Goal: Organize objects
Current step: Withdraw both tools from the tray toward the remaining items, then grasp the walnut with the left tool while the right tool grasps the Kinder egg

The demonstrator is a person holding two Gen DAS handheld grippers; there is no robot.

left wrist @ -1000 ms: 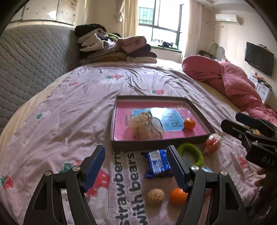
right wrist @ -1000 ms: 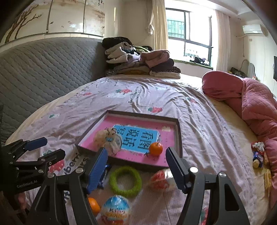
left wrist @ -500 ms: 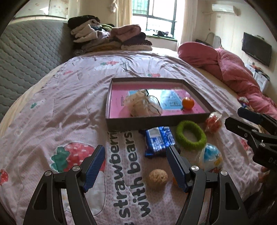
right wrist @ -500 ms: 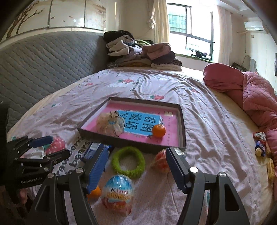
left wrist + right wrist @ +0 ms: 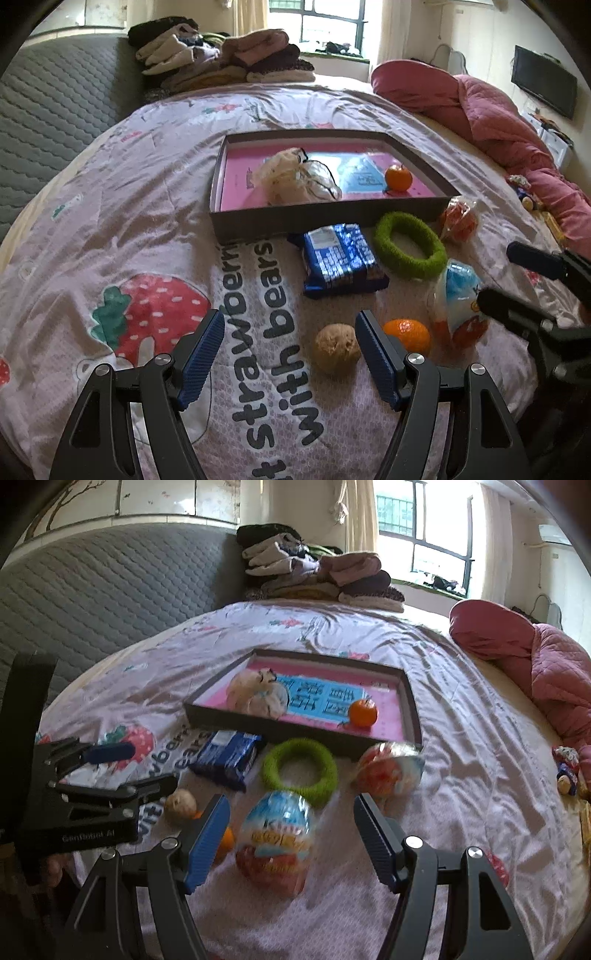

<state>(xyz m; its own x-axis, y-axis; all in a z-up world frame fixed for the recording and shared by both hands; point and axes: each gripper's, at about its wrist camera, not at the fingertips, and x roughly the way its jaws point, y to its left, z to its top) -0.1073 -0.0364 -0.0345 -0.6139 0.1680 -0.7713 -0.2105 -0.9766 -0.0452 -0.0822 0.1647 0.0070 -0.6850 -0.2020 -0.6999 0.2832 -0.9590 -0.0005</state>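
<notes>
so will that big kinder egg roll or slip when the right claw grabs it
Probably both. The kinder egg is rounded and stands on soft bedding, so a nudge may tip it. Its glossy wrapper looks slippery; the open right claw should close at its widest part.

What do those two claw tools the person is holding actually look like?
Both look alike. The left gripper and right gripper have black angular frames with triangular cut-outs and silver bolts. The fingers carry ribbed blue pads. White lettering marks the left gripper's side in the right wrist view. No cables or sleeves show.

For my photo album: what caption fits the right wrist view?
Open right claw hovers over a toy egg on the bed, near a green ring and tray.
</notes>
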